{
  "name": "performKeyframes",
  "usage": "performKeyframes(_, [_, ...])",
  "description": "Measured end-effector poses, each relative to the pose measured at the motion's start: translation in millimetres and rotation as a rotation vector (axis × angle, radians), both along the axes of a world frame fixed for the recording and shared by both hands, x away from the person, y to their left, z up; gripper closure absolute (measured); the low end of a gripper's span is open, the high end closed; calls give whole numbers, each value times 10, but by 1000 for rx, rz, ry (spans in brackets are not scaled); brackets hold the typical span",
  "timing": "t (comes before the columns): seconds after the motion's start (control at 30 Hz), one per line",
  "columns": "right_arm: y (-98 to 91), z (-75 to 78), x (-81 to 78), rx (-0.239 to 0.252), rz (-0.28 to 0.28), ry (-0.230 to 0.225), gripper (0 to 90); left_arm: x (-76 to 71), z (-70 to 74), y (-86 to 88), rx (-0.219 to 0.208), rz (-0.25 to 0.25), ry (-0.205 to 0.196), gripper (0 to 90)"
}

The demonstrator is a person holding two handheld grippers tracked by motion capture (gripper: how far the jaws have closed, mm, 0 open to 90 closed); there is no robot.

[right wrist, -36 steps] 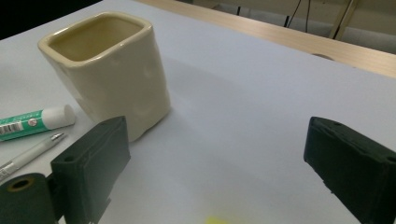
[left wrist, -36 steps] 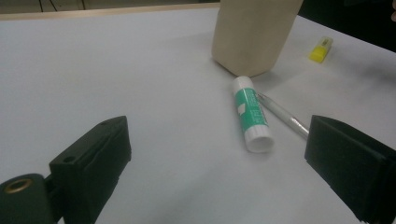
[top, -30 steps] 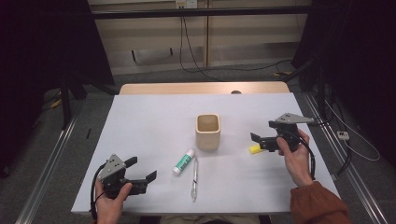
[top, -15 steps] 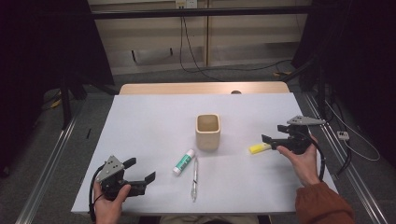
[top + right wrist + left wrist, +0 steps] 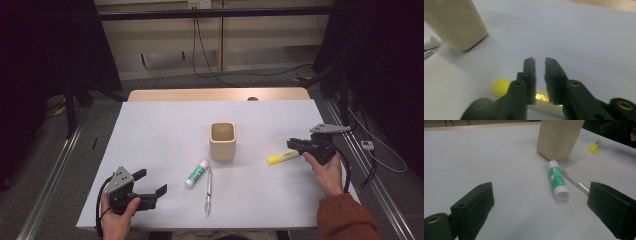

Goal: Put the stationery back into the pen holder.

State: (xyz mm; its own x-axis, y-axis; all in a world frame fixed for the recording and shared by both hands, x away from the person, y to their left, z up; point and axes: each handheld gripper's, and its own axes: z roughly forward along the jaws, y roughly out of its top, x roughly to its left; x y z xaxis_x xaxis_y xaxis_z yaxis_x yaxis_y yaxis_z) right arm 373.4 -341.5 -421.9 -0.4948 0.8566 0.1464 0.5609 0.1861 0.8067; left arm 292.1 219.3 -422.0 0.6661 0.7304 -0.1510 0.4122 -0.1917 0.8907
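From above, the right claw (image 5: 296,145) sat at the right side of the white table (image 5: 160,130), its jaws having just been closing, the yellow highlighter (image 5: 282,158) lying on the table at its tip. The beige cup (image 5: 222,140) stood mid-table, with a glue stick (image 5: 196,174) and a pen (image 5: 208,192) in front of it. The left claw (image 5: 150,188) rested near the front left corner, spread wide and holding nothing. Along the left claw (image 5: 541,202), the glue stick (image 5: 557,180) lay ahead (the pen (image 5: 574,181) just beside it). Along the right claw (image 5: 539,72), the jaws stood narrow above the highlighter (image 5: 501,87), which lay crosswise beneath them; I could not tell whether they pinched it.
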Motion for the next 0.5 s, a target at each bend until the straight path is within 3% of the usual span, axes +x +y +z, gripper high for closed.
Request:
performKeyframes(0.07, [-35, -11, 10, 39, 13, 24, 796, -2, 5, -5, 1, 1, -4, 69])
performKeyframes(0.1, [-48, -14, 12, 37, 14, 43, 841, -3, 6, -5, 5, -2, -5, 70])
performKeyframes(0.17, [-59, 1, -4, -9, 4, 29, 891, -5, 4, -14, 5, -4, -4, 70])
performKeyframes(0.43, [-95, -55, 94, -62, -11, 94, 900, -5, 2, -20, 6, -4, -3, 70])
performKeyframes(0.5, [-79, -71, 139, -110, -14, 110, 900, -6, 2, -21, 7, -4, -3, 70])
